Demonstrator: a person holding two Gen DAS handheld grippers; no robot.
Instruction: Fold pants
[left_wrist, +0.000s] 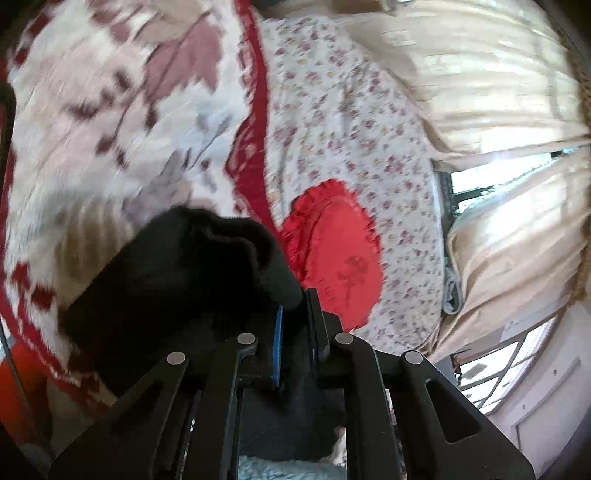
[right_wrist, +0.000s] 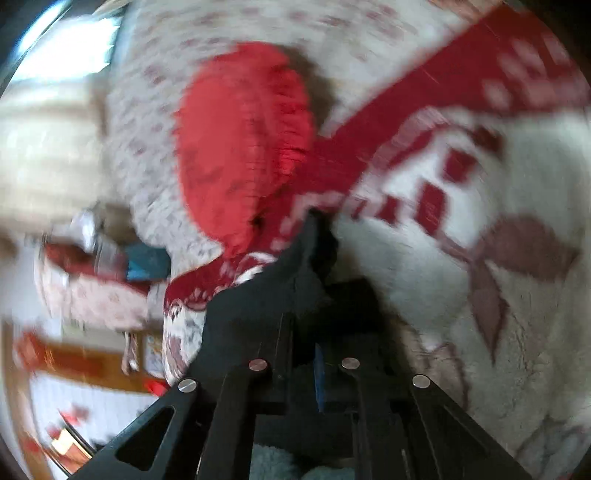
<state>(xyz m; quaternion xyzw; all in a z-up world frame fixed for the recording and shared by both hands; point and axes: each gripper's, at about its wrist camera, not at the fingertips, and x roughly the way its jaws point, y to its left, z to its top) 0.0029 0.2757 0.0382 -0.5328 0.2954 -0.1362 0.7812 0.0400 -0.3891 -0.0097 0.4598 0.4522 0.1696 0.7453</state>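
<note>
Both grippers closed down to a narrow gap, each pinching black fabric: the left gripper (left_wrist: 297, 314) has the pants (left_wrist: 177, 273) clamped between its blue-padded fingers (left_wrist: 277, 332), with the cloth bunched in a dark mound ahead and to the left of the jaws; the right gripper (right_wrist: 314, 295) holds another part of the same black pants (right_wrist: 258, 306), the cloth running forward from its jaws to a peak just past the fingertips. Under and beyond both tools lies a fleece blanket (left_wrist: 110, 110), white with a dusky-pink leaf print and a red border. A red frilled cushion (left_wrist: 336, 251) sits ahead and to the right of the left gripper, on floral sheeting (left_wrist: 332, 110); in the right wrist view the same cushion is ahead and to the left. Cream curtains (left_wrist: 480, 74) hang far right of the left tool. Right view heavily motion-blurred, so fine detail there is unreliable (cannot tell which part of the garment each jaw has). Judgement: step in hand is lifting the pants by two pinch points to spread them for a fold. To do it well: keep both grips firm, raise the two hands to matching height, draw them apart until the cloth between hangs taut without twist, then lay it flat on the blanket before folding
</note>
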